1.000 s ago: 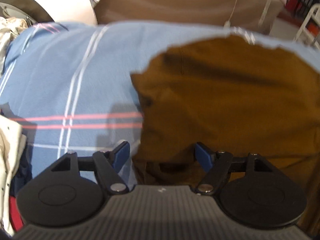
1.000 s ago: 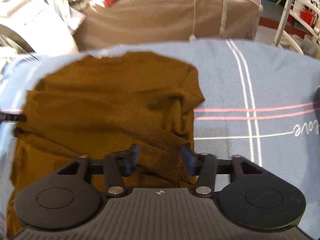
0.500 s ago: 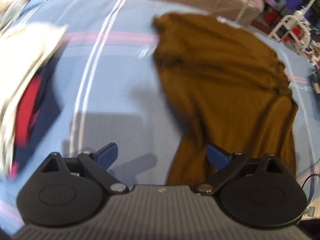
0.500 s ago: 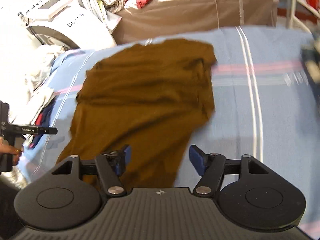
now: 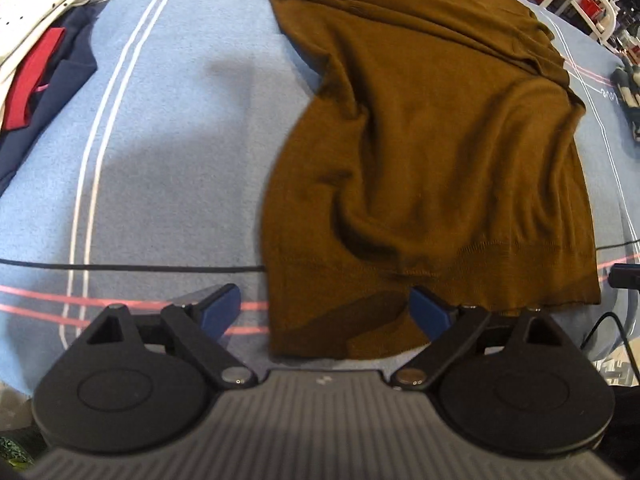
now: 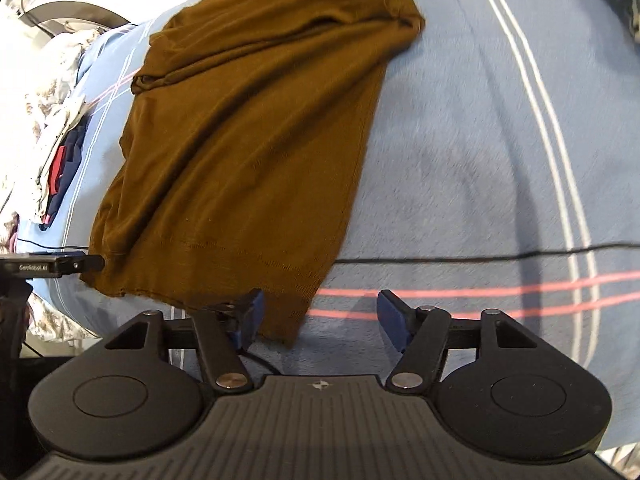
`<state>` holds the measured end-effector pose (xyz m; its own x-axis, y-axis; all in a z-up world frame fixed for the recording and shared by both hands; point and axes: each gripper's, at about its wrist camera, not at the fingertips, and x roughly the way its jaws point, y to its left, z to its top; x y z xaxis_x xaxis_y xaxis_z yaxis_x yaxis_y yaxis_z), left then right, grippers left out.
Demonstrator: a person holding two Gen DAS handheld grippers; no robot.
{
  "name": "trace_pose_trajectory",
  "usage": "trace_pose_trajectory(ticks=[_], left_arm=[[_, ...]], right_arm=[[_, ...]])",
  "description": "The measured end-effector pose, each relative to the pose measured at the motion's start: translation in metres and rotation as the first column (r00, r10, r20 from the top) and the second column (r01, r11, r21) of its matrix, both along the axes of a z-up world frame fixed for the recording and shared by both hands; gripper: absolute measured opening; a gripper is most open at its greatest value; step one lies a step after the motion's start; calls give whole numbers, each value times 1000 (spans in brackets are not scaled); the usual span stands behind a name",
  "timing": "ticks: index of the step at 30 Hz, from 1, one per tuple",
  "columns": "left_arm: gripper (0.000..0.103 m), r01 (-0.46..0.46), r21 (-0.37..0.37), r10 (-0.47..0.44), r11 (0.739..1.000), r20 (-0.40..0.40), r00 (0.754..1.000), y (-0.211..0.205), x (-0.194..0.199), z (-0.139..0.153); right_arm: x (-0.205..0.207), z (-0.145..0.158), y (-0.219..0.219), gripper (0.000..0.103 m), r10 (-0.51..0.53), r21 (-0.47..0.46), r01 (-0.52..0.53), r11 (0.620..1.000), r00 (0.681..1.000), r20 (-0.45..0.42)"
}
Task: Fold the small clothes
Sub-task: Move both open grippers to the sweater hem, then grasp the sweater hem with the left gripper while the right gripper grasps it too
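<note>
**Both grippers at the hem, sweater running straight away from them**

The brown sweater [image 5: 432, 152] lay spread on the blue blanket [image 5: 168, 128], its long axis running away from the person: ribbed hem nearest, shoulders and collar at the far end. The body was rumpled, with a deep crease near the middle and a sleeve folded across the far part.

The left gripper [image 5: 326, 310] stood wide open over the hem's left corner, holding nothing. That corner lay in the gap between the blue pads; the right pad [image 5: 430, 312] sat at the hem's edge, the left one over bare blanket. Whether the pads touched the cloth could not be told.

The right gripper [image 6: 320, 316] was likewise spread wide and empty. In its view the sweater [image 6: 248, 128] lay ahead and to the left, and only the hem's right corner reached in beside the left pad [image 6: 250, 314]; the right pad hung over bare blanket. The left gripper's tip [image 6: 60, 266] showed at the hem's far corner.

So each gripper was near its own hem corner, the left more squarely placed. A lengthwise fold would likely call for closing on both corners and carrying the hem toward the collar. A black cable [image 6: 480, 256] crossed the blanket under the hem and could snag.
</note>
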<state>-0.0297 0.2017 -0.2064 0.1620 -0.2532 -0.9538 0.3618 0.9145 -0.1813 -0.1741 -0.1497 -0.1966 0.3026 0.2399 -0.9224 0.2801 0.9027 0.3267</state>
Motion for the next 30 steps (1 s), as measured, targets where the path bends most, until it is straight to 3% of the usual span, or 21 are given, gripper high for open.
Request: trace_pose_trajectory(ticks=[6,12,14,16,19,21,23,24,29,30], left_arm=[[91,-26,-22,25,999,-10,1000,7,0,-2],[89,-8,-12,8,1000,-5,1000,3,-4,-1],[84,-13,-14,13,1000,-9,1000,2,-3,-2],[71,-21,-16,21,1000,-12,1000,2,-2,-3],[58,-42,-29,41,999,-19,999,6,-1,-3],[53,-56,-35,55,998,-25,998,9,-1,-3],[47,-86,-54,84,995,-43,996,14,1,-4],[40,-102,-67,98,993,-56,994,16,2,-4],[33,-101,-69,96,992,-75,993,18,4,-4],[27,-104,-78,98,992,-87,991,18,5,-5]], right_arm=[[1,-8,-3,96,-79,34,80,996,997,-9],[2,-11,1,97,-78,41,78,996,997,-14],[2,-13,1,97,-75,62,76,995,997,-15],[2,-15,3,95,-77,89,78,993,997,-21],[-2,-22,5,84,-107,141,113,983,993,-49],[-4,-25,5,67,-115,153,124,980,991,-66],[-5,-26,3,58,-130,160,141,977,989,-74],[-6,-26,2,56,-140,163,150,975,987,-77],[-8,-27,-2,56,-165,185,178,967,983,-82],[-8,-28,-3,56,-174,192,187,963,981,-83]])
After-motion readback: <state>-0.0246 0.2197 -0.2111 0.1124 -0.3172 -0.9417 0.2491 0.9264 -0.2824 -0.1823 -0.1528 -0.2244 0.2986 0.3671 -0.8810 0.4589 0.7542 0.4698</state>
